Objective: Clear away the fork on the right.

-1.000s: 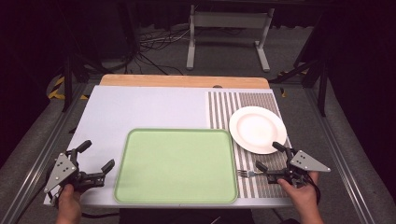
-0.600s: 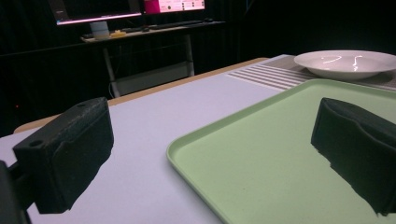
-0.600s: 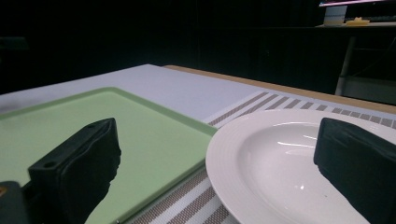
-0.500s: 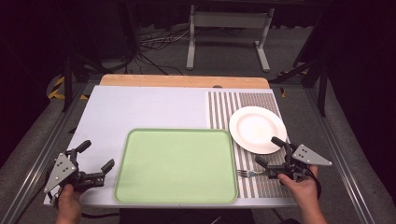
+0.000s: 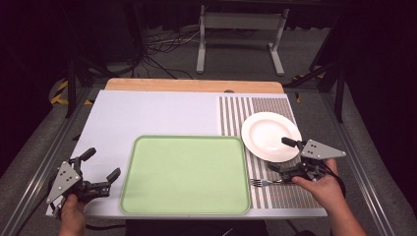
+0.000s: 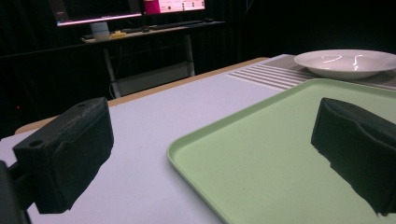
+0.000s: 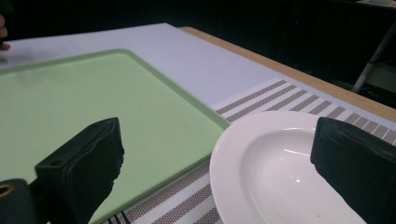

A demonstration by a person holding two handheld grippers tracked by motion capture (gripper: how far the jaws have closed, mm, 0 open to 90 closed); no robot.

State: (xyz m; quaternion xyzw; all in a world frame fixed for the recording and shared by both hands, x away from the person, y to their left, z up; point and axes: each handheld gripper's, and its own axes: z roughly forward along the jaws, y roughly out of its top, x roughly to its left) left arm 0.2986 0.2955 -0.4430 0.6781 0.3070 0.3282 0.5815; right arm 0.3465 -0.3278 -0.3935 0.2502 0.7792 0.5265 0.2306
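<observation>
A light green tray (image 5: 184,174) lies at the front middle of the white table, with nothing on it. To its right, a white plate (image 5: 270,136) rests on a striped placemat (image 5: 255,110). A fork (image 5: 263,183) lies on the mat in front of the plate. My right gripper (image 5: 279,154) is open at the plate's near rim, just above the fork's handle end. In the right gripper view the plate (image 7: 275,172) and the tray's corner (image 7: 93,98) sit between the wide jaws. My left gripper (image 5: 103,163) is open beside the tray's left edge (image 6: 280,154), holding nothing.
A wooden strip (image 5: 194,84) runs along the table's far edge. Beyond it are a metal stand (image 5: 238,29) and cables on the floor. Bare white tabletop (image 5: 147,113) stretches behind the tray. Metal rails border both table sides.
My right gripper has moved a little away from the person, toward the plate's near rim. The left gripper, tray, plate and fork are where they were.
</observation>
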